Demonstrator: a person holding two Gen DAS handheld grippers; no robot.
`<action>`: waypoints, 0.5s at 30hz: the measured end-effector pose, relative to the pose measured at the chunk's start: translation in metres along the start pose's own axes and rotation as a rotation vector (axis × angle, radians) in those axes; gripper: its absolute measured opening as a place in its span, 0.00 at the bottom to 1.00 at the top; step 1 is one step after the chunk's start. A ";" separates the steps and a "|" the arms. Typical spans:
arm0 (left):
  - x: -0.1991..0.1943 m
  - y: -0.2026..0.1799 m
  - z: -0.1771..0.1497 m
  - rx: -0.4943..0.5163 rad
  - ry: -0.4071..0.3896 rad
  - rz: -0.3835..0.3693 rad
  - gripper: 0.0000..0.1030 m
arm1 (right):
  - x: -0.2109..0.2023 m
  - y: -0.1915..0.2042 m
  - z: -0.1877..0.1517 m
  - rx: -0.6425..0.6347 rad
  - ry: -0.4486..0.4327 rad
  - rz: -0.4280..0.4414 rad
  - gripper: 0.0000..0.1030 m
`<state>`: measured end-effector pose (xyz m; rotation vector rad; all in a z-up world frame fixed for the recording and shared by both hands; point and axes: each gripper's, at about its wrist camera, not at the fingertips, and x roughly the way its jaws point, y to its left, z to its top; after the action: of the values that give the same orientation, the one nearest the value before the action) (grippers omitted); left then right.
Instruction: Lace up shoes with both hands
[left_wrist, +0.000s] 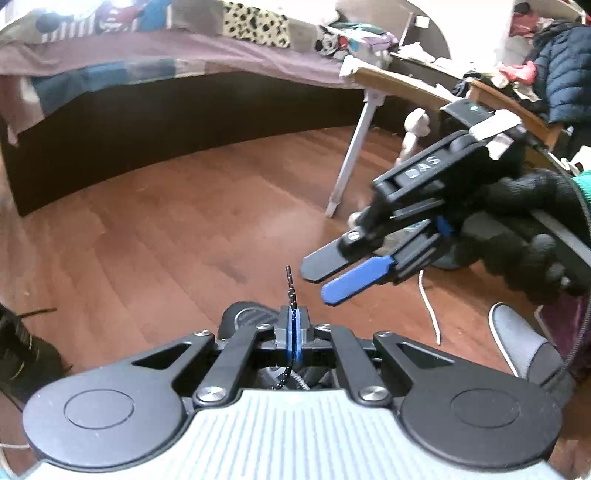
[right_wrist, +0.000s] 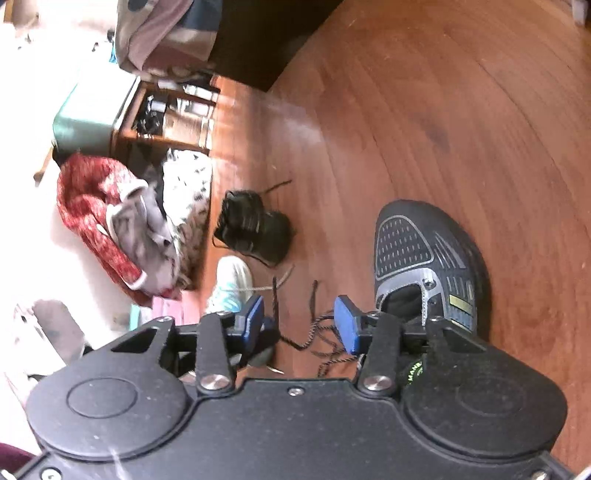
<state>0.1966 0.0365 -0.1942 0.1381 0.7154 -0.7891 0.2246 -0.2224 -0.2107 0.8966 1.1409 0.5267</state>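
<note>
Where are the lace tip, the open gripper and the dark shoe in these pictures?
lace tip (left_wrist: 289, 275): left wrist view, on the stiff end above the shut pads.
right gripper (left_wrist: 325, 280): left wrist view, between its open fingertips.
dark shoe (right_wrist: 402, 240): right wrist view, on the toe mesh.

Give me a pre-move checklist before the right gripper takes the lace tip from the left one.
1. Left gripper shut on the lace: ok.
2. Lace tip sticks out past the left fingers, free to grab: ok.
3. Right gripper open: ok, jaws apart in both views.
4. Right gripper around the tip: not ok, it sits to the side, apart from it.
5. Shoe flat on the floor: ok.
6. Target eyelet found: cannot tell, grippers hide most of the lacing.
</note>
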 end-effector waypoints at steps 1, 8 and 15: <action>0.000 0.001 0.000 0.006 -0.001 -0.003 0.00 | 0.000 0.001 0.000 -0.009 0.000 0.002 0.38; -0.007 -0.010 -0.002 0.035 0.007 -0.023 0.00 | 0.002 0.008 -0.001 -0.060 -0.002 0.024 0.38; -0.012 -0.019 -0.003 0.035 0.024 -0.034 0.01 | 0.001 0.010 -0.001 -0.113 -0.011 0.002 0.04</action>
<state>0.1763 0.0313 -0.1863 0.1674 0.7286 -0.8335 0.2251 -0.2156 -0.2037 0.8019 1.0896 0.5815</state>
